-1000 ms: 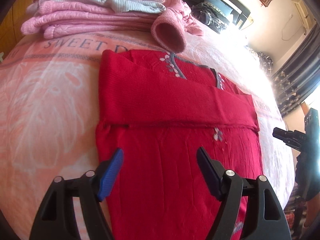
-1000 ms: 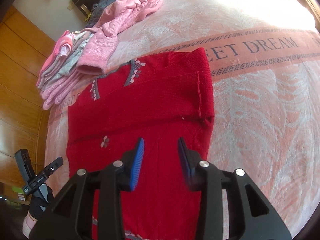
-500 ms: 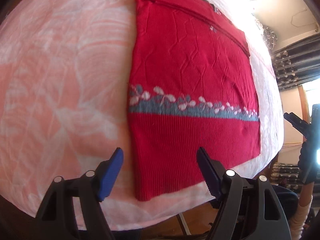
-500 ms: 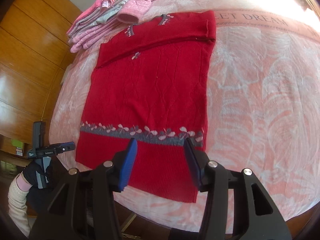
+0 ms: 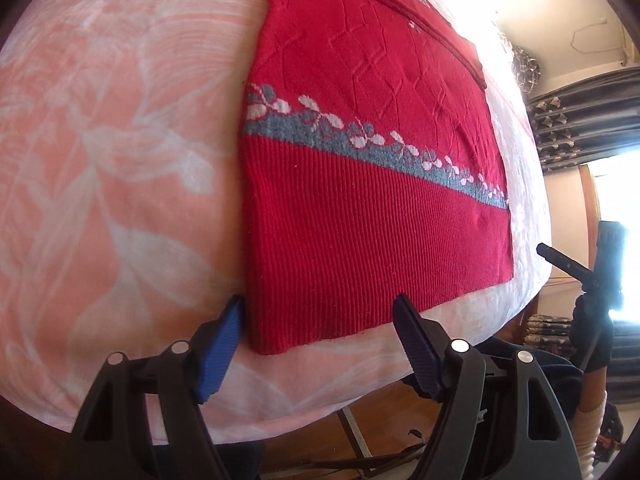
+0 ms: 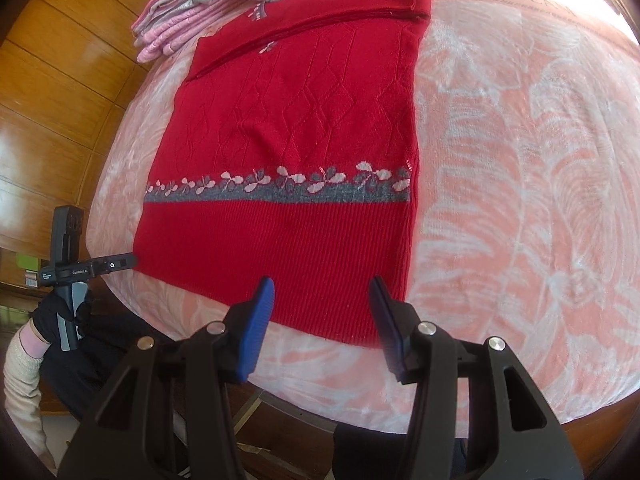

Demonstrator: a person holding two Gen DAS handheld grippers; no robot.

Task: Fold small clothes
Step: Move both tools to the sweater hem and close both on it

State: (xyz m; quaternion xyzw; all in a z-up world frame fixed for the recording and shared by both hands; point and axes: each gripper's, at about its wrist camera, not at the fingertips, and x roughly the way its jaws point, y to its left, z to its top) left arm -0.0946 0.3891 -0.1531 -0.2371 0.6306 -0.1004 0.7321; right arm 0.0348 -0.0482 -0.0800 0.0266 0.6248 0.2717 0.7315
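Note:
A red knit sweater (image 5: 360, 168) (image 6: 288, 128) lies flat on the pink bed cover, its sleeves folded across the chest at the far end. A grey band with white flowers crosses it above the ribbed hem. My left gripper (image 5: 320, 320) is open, its blue-padded fingers straddling the hem's near left corner. My right gripper (image 6: 322, 302) is open too, just above the hem near the right corner, with nothing held. Each gripper shows in the other's view: the right gripper (image 5: 560, 260) beyond the hem's right corner, the left gripper (image 6: 116, 260) beyond its left one.
A stack of folded pink and grey clothes (image 6: 192, 12) sits at the far end beside the sweater's collar. The pink leaf-patterned bed cover (image 6: 520, 160) spreads out to the right. A wooden wall (image 6: 48, 100) stands at the left. A person's gloved hand (image 6: 56, 316) holds the other gripper.
Both grippers have pulled back from the sweater's middle to its hem at the bed's near edge. The right gripper has opened wider.

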